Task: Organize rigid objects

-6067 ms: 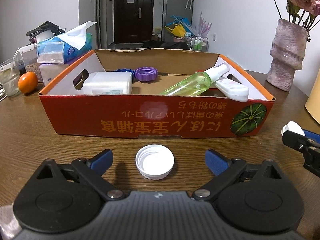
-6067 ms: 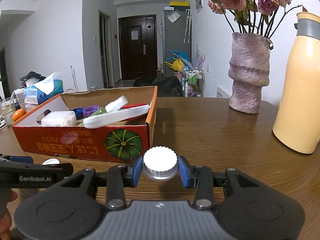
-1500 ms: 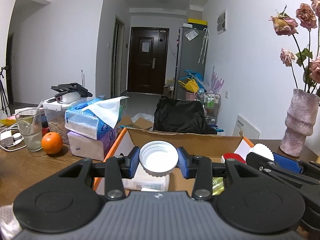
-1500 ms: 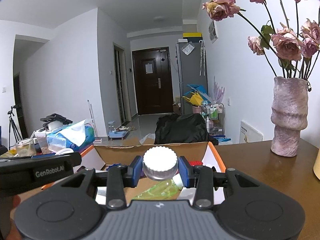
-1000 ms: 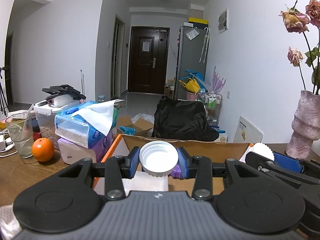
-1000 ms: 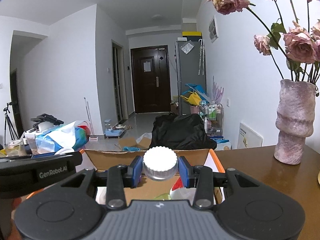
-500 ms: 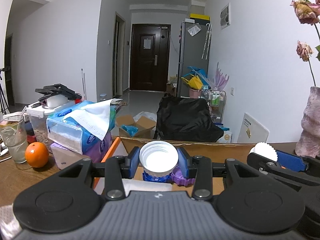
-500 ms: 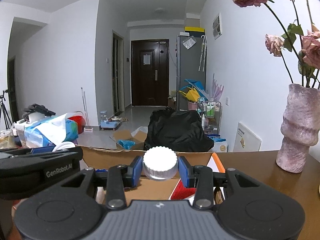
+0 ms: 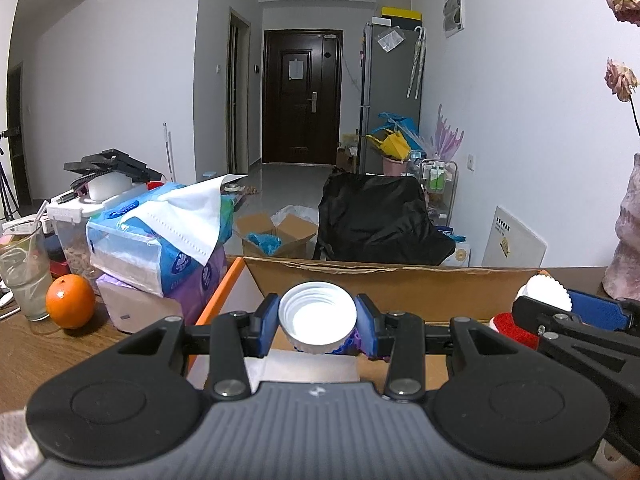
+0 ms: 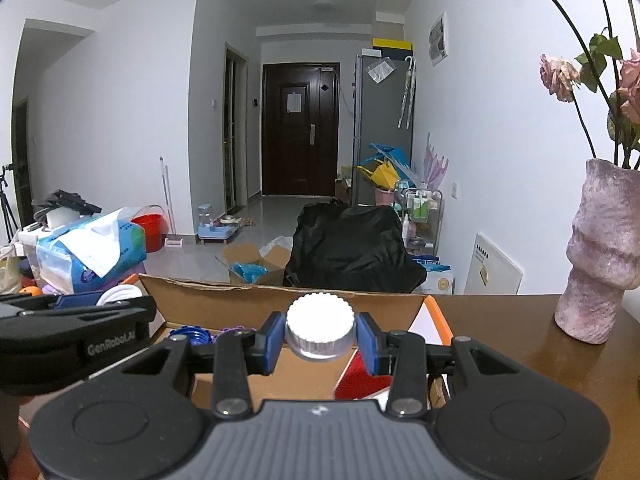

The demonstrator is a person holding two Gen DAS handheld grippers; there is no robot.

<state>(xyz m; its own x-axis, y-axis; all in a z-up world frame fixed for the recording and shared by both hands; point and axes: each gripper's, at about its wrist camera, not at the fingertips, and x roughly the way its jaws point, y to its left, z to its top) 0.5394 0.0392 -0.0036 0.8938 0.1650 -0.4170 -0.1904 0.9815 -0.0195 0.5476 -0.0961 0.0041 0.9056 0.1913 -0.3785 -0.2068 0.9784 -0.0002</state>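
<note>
The left gripper [image 9: 317,325] is clamped on a wide white plastic screw cap [image 9: 317,322], its open, threaded hollow turned toward the camera; the cap sits squarely between the two blue finger pads [image 9: 269,324], which press on its rim from either side. It hangs above the open corrugated cardboard box with orange-edged walls [image 9: 384,280], over the box's near left part.

The right gripper [image 10: 320,338] grips a second cap, a smaller white ribbed plastic knob cap [image 10: 320,332], with its closed top facing the camera and one blue pad [image 10: 270,342] tight on each side. This one is held over the right half of the same box [image 10: 280,300], above a red and white object [image 10: 362,380] lying inside.

Counted: two held white caps, one per gripper. Inside the box a blue ridged cap [image 10: 188,334] and a purple ridged cap [image 10: 230,331] lie side by side near the far wall, one of each. Left of the box, on the brown wooden table [image 9: 48,352], stand one orange [image 9: 70,301], one clear drinking glass [image 9: 24,268] and stacked tissue packs [image 9: 152,248]. One mottled pink ceramic vase [image 10: 604,252] stands to the right
</note>
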